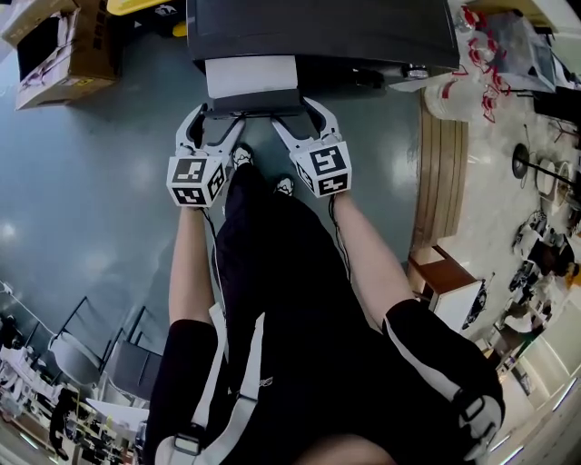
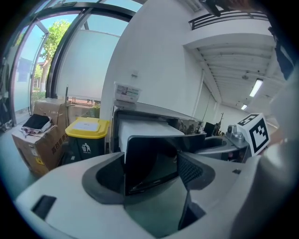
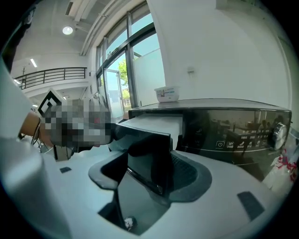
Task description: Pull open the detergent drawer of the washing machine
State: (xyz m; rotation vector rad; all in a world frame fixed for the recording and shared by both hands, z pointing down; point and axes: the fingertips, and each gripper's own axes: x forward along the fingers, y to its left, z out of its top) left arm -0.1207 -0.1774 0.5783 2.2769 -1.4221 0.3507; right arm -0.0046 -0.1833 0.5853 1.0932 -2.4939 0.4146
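Observation:
The washing machine (image 1: 318, 27) stands at the top of the head view. Its detergent drawer (image 1: 251, 77) sticks out towards me, a white body behind a dark front panel (image 1: 254, 102). My left gripper (image 1: 221, 123) sits at the panel's left end and my right gripper (image 1: 292, 118) at its right end. In the left gripper view the panel (image 2: 149, 158) stands between the wide jaws of the left gripper (image 2: 152, 168). In the right gripper view the panel's edge (image 3: 145, 154) likewise lies between the jaws of the right gripper (image 3: 149, 170). I see neither pair of pads pressing it.
A cardboard box (image 1: 64, 45) and a yellow-lidded bin (image 2: 87, 135) stand left of the machine. A wooden shelf unit (image 1: 440, 163) runs along the right. A white tub (image 3: 167, 94) sits on the machine's top above its control panel (image 3: 233, 135). My legs fill the lower head view.

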